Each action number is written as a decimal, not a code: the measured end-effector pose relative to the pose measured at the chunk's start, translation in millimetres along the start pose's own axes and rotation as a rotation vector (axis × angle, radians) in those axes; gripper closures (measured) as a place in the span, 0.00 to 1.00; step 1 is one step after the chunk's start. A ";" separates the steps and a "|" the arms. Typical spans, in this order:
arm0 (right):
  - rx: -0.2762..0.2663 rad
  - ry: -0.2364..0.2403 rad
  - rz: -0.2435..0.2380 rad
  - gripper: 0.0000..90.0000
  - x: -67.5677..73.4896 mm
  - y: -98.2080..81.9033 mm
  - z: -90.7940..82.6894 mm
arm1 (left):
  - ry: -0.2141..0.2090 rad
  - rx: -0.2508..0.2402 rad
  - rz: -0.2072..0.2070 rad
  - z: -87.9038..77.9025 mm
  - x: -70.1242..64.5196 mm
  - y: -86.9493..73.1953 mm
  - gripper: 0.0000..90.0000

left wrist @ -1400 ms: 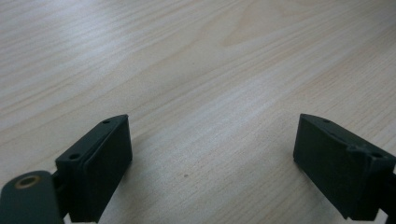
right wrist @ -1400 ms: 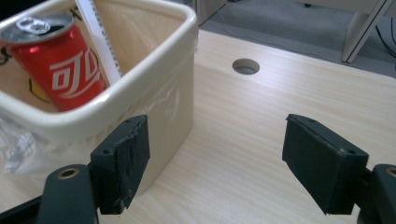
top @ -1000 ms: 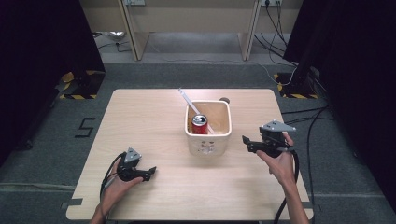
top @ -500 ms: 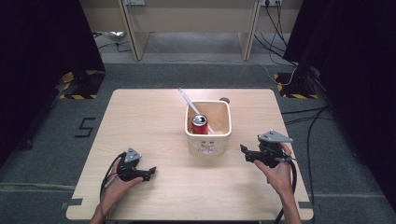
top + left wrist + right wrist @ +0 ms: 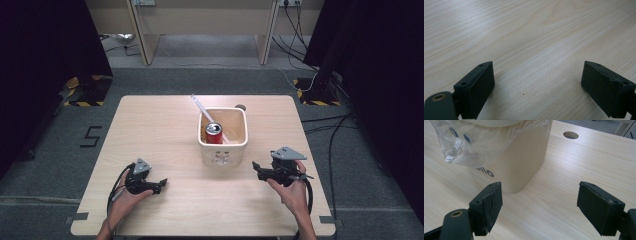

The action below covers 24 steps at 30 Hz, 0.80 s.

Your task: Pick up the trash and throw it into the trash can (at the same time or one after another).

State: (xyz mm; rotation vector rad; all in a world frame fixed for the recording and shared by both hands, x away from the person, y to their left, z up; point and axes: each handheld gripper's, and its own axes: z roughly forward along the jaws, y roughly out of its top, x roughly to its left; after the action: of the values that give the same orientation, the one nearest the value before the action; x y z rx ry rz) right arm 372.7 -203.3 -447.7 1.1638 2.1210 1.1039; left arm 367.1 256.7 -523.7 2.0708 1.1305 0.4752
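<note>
A cream plastic bin (image 5: 223,150) lined with a clear bag stands mid-table, holding a red soda can (image 5: 214,133) and a long white straw-like stick (image 5: 205,111) that leans out over its back rim. My right gripper (image 5: 256,168) rests low on the table just right of the bin, open, jaws empty and pointed at the bin's corner (image 5: 524,167). The clear bag (image 5: 471,142) hangs over the bin's side. Near the front left, my left gripper (image 5: 161,184) lies on the wood, open, with bare tabletop (image 5: 536,75) between its jaws.
A round cable hole (image 5: 241,106) sits in the table behind the bin, also the hole (image 5: 571,135) beyond the bin's corner. Desk legs and cables stand on the grey floor beyond the table (image 5: 150,125). Yellow-black floor markers flank the table.
My right gripper has come down and back toward the front edge, settling low on the table beside the bin. The left gripper has stayed put.
</note>
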 end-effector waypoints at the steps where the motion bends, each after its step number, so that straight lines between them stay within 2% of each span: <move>1: 0.003 0.001 -0.003 0.23 0.6 -1.1 0.5 | -0.001 -0.001 0.000 0.1 0.0 0.0 0.12; 10: 0.034 0.016 -0.009 0.23 6.4 -12.3 4.0 | -0.001 -0.001 0.000 0.1 0.0 0.0 0.12; 24: 0.084 0.012 -0.004 0.23 5.4 -32.8 7.0 | -0.001 -0.001 0.000 0.1 0.0 0.0 0.12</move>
State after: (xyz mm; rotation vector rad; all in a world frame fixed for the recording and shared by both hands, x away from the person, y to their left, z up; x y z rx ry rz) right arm 359.6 -206.0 -478.9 1.1931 2.1970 1.0319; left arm 367.1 256.6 -523.7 2.0700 1.1302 0.4747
